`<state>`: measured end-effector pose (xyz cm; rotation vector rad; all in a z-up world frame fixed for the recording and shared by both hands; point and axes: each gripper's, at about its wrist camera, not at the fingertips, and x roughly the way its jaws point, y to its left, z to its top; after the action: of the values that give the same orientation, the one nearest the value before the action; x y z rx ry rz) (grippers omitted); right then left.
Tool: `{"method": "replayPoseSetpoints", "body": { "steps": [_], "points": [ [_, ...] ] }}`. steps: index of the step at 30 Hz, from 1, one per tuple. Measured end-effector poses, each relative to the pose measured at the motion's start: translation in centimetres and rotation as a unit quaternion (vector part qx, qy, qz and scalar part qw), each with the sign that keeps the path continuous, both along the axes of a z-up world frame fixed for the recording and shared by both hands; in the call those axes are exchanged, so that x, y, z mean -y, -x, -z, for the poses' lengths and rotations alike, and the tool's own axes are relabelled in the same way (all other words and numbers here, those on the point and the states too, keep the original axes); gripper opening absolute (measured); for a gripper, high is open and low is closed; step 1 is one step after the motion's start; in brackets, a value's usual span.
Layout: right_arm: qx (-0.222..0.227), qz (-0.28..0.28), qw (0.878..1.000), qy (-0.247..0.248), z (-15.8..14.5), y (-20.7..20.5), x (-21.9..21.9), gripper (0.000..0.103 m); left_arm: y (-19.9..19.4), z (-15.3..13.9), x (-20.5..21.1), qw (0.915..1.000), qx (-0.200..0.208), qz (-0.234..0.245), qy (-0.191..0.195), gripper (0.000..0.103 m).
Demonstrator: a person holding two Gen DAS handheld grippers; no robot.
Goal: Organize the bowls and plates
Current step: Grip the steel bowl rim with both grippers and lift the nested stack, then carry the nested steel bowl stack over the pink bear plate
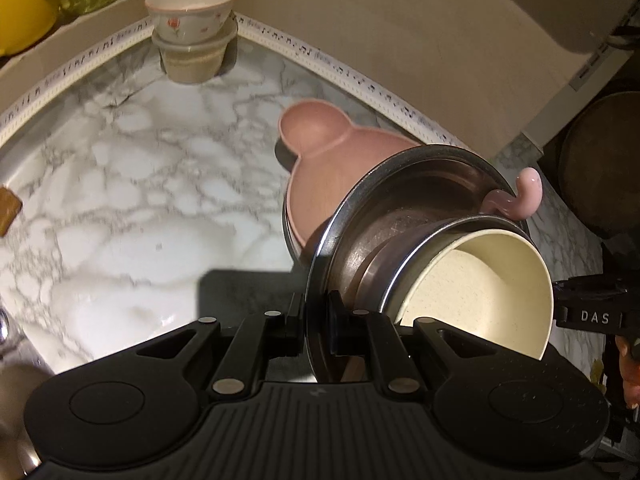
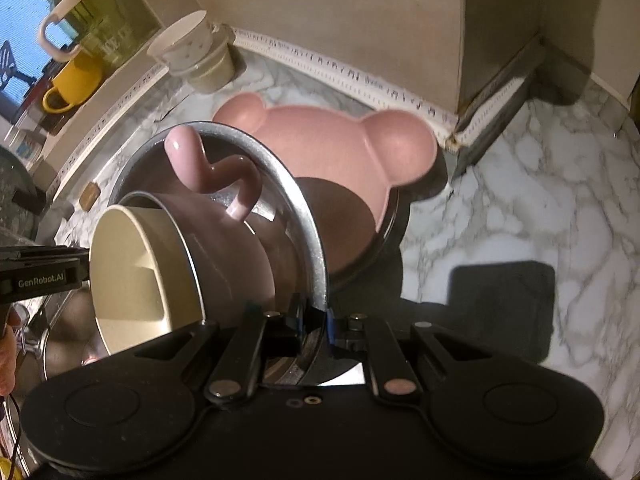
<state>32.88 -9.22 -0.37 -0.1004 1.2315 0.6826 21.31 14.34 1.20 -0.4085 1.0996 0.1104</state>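
Both grippers hold one steel bowl (image 1: 404, 184) by its rim, lifted and tilted above the marble counter. My left gripper (image 1: 316, 320) is shut on the rim's near edge. My right gripper (image 2: 316, 320) is shut on the opposite edge of the same steel bowl (image 2: 280, 176). Nested inside it are a pink mug with a curled handle (image 1: 524, 196), also in the right wrist view (image 2: 208, 168), and a cream bowl (image 1: 488, 280) (image 2: 136, 280). A pink bear-shaped plate (image 1: 316, 160) (image 2: 328, 140) lies under the steel bowl on another steel dish (image 2: 390, 220).
Two stacked small bowls, the top one flowered (image 1: 190, 8) (image 2: 188, 46), stand in the counter's far corner by the wall. A sill holds a yellow mug (image 2: 76, 80) and a green jar (image 2: 92, 20). A dark mat (image 2: 504, 300) lies on the marble (image 1: 120, 200).
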Motion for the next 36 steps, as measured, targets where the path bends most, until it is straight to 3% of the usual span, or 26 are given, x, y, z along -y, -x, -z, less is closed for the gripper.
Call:
{"method": "replayPoseSetpoints", "body": {
  "steps": [9, 16, 36],
  "points": [
    [0.001, 0.031, 0.999, -0.01, -0.4, -4.2, -0.5, 0.011, -5.3, -1.1, -0.6, 0.9997, 0.003, 0.012, -0.022, 0.01],
    [-0.011, 0.052, 0.999, -0.006, 0.8, -6.6, -0.7, 0.012, -8.7, -0.2, -0.4, 0.9992, -0.008, 0.026, -0.029, 0.01],
    [-0.034, 0.049, 0.998, 0.009, 3.3, -7.7, -1.7, 0.012, -10.6, 2.8, -1.1, 0.9986, -0.031, 0.03, -0.031, 0.012]
  ]
}}
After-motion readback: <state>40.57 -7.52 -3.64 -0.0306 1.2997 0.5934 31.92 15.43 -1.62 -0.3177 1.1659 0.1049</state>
